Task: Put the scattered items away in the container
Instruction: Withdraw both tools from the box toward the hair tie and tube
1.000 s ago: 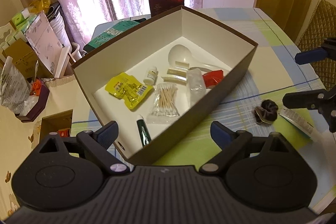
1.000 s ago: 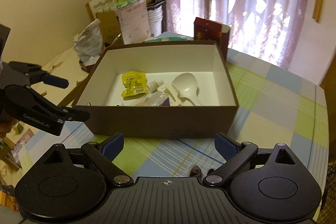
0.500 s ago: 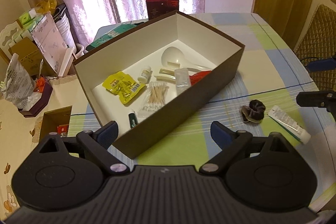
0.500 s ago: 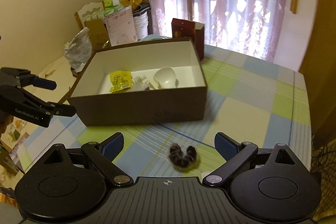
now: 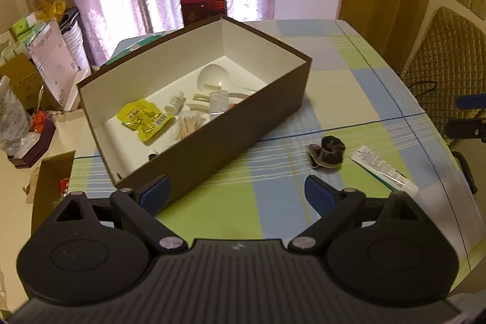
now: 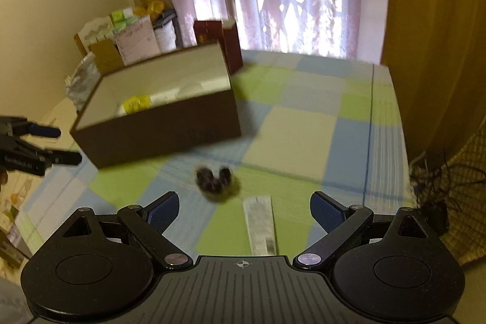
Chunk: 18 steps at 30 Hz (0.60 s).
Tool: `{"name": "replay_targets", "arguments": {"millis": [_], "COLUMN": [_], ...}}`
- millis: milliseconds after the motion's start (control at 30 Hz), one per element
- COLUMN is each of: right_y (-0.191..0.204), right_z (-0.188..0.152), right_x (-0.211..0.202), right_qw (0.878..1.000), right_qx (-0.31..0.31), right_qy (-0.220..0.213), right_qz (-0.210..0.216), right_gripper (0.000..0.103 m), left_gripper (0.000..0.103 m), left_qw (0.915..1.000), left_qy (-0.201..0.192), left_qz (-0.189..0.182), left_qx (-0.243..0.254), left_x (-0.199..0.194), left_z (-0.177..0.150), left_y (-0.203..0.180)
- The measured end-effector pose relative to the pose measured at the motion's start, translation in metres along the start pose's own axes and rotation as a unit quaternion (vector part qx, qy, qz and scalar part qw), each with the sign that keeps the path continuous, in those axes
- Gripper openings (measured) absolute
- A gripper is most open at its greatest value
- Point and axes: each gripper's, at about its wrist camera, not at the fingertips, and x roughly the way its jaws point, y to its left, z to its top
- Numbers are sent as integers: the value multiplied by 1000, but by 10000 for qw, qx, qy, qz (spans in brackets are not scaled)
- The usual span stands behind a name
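In the left wrist view, the left gripper [image 5: 237,192] is held released and empty near the box [image 5: 243,123], where most items are already gathered. A dark scrunchie [image 5: 327,151] and a white tube [image 5: 383,169] are left on the tablecloth [image 5: 349,87].

In the right wrist view, the right gripper [image 6: 244,210] is spread wide over the tube [image 6: 261,225], with the scrunchie [image 6: 216,180] just beyond. A pick-up is judged in hand; lowering and closing are called for.

"GenRobot.AI" faintly legible on the left gripper [image 6: 39,148], print on white tube [image 6: 261,225] unreadable
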Motion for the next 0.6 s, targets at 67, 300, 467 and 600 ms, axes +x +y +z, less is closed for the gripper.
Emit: {"name": "replay_targets", "arguments": {"millis": [67,300,467,600], "right_y": [-2,-5,-7,-10], "right_z": [-9,-31,-41,-46], "right_x": [0,12,21,31], "right_qw": [9999,9986,9976,9962], "right_qx": [80,241,293,370], "right_qy": [73,404,538,694], "right_qz": [-3,-237,-323,-373], "right_gripper": [98,98,98,98], "left_gripper": [93,93,93,93], "left_qw": [10000,9992,9983,9977], "left_qy": [-1,97,241,305], "left_qz": [-47,-195,-318,-388], "left_qx": [41,328,419,454], "left_x": [3,15,24,32], "left_z": [-4,-15,-21,-23], "left_y": [-4,-27,-39,-42]}}
